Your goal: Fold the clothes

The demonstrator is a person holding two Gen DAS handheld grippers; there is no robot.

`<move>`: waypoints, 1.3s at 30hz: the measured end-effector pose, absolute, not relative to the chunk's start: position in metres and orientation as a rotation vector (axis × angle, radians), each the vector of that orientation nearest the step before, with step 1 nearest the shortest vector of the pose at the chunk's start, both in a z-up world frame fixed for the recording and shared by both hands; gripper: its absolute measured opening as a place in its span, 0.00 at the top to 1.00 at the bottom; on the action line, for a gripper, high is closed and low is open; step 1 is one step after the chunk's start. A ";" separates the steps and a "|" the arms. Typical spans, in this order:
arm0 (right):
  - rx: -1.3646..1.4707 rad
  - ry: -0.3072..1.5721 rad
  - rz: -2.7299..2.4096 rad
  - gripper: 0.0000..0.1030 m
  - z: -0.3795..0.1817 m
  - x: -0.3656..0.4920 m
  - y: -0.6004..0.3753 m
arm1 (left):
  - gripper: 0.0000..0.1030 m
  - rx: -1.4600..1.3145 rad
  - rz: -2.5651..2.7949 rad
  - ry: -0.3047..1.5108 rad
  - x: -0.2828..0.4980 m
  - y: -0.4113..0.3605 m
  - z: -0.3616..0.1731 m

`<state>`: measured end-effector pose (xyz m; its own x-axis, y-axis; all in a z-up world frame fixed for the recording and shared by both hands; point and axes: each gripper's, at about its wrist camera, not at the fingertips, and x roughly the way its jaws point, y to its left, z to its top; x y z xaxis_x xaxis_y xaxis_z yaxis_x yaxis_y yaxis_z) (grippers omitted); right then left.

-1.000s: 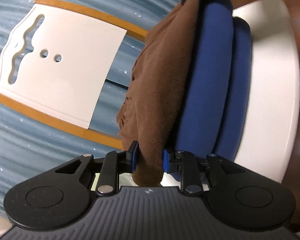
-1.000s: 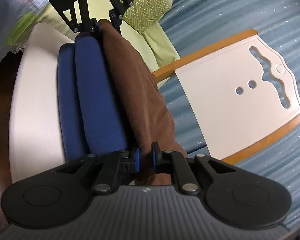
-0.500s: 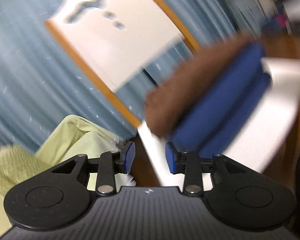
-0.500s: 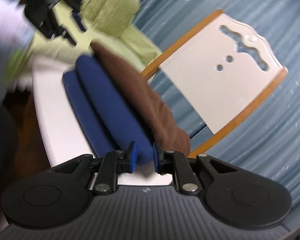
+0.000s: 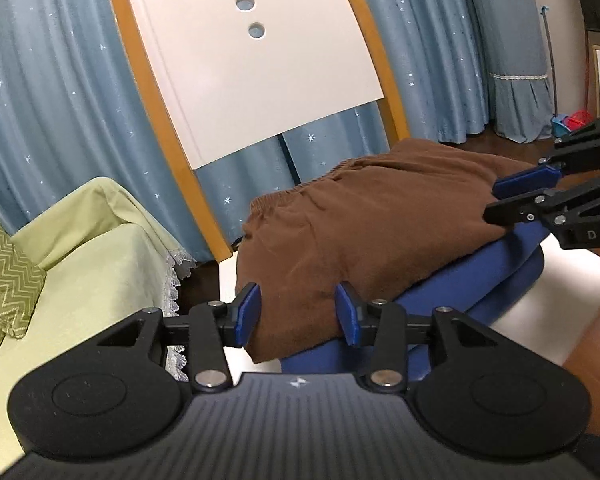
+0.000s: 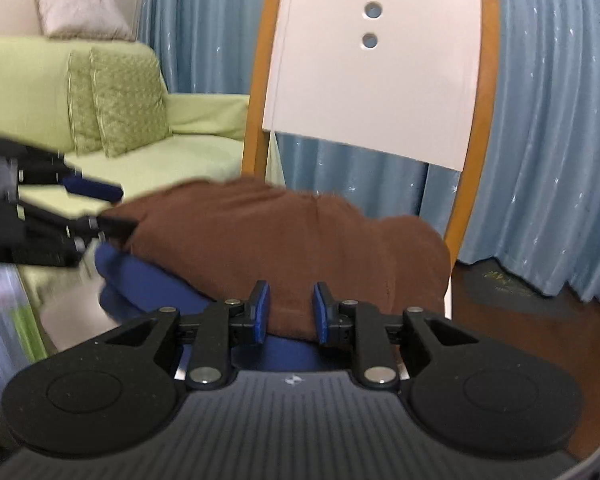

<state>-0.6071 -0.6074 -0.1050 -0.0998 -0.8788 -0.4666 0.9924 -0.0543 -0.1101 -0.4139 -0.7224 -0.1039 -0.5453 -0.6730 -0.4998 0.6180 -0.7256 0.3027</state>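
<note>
Left tongs (image 5: 298,312) now released, brown garment (image 5: 372,232) atop blue cushions (image 5: 480,276), chair back (image 5: 260,60) behind

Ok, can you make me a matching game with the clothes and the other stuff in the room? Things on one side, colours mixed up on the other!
Things:
1. folded garment on top of the pile
2. folded clothes underneath it
3. sofa
4. curtain

Colours:
A. light blue with little stars
B. brown
C. pale green
D. dark blue

Pairs: 1-B, 2-D, 3-C, 4-A
</note>
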 end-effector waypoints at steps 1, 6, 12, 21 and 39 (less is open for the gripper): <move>0.330 0.452 -1.616 0.81 -0.102 -0.609 -0.608 | 0.53 0.779 -2.254 -0.112 -0.414 -0.724 -0.100; 0.309 0.357 -1.683 0.08 -0.068 -0.612 -0.578 | 0.23 0.644 -2.266 0.055 -0.388 -0.687 -0.083; 0.419 0.327 -1.686 0.02 -0.067 -0.596 -0.514 | 0.01 0.533 -2.220 0.323 -0.358 -0.627 -0.086; 0.562 0.371 -1.749 0.01 -0.088 -0.581 -0.450 | 0.01 0.629 -2.168 0.459 -0.361 -0.591 -0.080; 0.530 0.379 -1.753 0.01 -0.072 -0.562 -0.431 | 0.01 0.594 -2.067 0.451 -0.335 -0.556 -0.063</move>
<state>-0.5625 -0.4310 -0.0716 -0.1908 -0.8211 -0.5379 0.9700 -0.2417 0.0248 -0.3347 -0.5555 -0.0633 -0.4708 -0.6740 -0.5692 0.8498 -0.5198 -0.0873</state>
